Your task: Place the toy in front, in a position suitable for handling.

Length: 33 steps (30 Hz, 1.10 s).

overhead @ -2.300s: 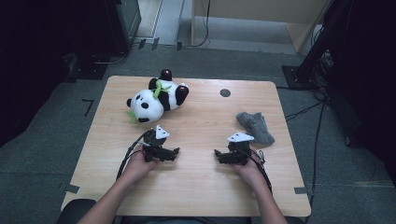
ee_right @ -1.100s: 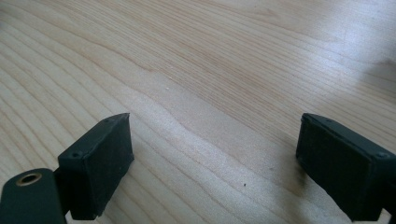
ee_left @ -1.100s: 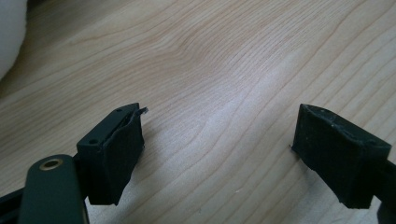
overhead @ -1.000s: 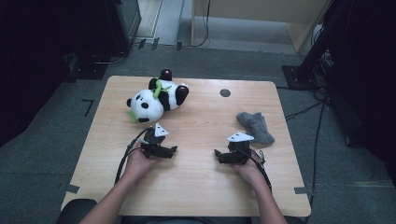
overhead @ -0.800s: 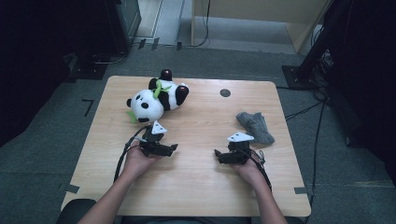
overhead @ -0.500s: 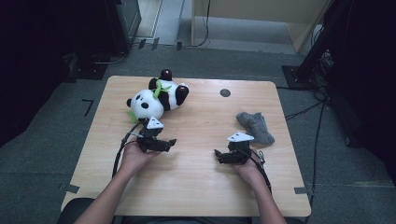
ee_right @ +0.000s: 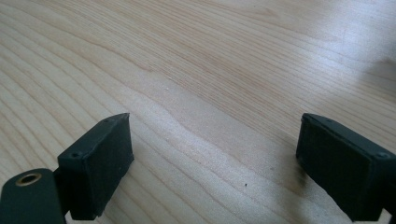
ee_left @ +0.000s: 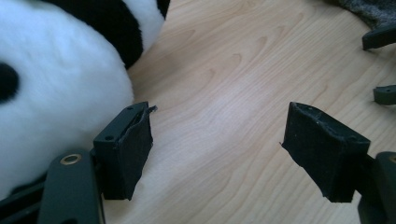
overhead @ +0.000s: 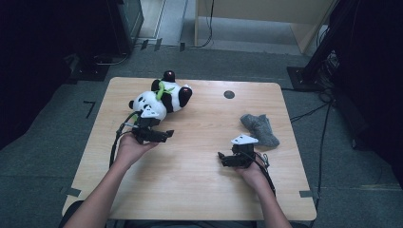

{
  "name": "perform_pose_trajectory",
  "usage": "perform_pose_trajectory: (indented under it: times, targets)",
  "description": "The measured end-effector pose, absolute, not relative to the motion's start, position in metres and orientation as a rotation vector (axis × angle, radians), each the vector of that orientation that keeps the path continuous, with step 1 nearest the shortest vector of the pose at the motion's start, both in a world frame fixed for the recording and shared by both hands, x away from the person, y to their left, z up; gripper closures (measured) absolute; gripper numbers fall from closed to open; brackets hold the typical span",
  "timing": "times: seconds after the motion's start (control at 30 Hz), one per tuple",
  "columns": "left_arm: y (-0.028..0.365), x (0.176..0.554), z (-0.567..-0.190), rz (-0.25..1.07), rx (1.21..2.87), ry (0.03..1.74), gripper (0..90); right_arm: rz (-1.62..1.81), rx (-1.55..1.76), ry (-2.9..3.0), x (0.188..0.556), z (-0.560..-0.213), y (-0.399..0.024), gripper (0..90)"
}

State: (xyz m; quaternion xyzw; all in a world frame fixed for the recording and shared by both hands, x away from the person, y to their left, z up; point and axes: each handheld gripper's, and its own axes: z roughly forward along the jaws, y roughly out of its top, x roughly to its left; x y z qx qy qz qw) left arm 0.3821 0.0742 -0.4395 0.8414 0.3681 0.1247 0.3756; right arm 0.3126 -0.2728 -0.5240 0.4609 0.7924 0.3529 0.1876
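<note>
High view: wooden table (overhead: pixel 190 190) carrying a plush panda (overhead: pixel 161 97) near the far left edge, lying on its side, white head toward the left tongs (overhead: pixel 164 137). Left tongs held just in front of the panda's head, lifted off the table, pointing right. Grey sock (overhead: pixel 260 129) crumpled on the right half of the table, just beyond the right tongs (overhead: pixel 222 159). Right tongs low near the table, pointing left, well apart from the panda. Small dark round hole (overhead: pixel 229 94) in the table near the far edge.

Left gripper view: released, with bare wood between the pads (ee_left: pixel 133 149); jaws just been closing a little, then halted, nothing gripped. Panda's white fur (ee_left: pixel 56 107) just beside the left-hand pad, apparently touching its outer side. Other tongs' dark tips at the right edge, sock above them.

Right gripper view: released, jaws wide apart, bare table grain (ee_right: pixel 210 93) between the pads (ee_right: pixel 100 161).
</note>
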Motion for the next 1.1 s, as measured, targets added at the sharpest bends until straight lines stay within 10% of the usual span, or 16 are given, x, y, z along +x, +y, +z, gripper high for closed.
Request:
perform_pose_trajectory:
  times: [1.1]
  targets:
    - [0.077,0.455,-0.393,0.375,2.187,0.94,21.3,0.989,1.306,2.226,0.312,-0.524,-0.272,10.6]
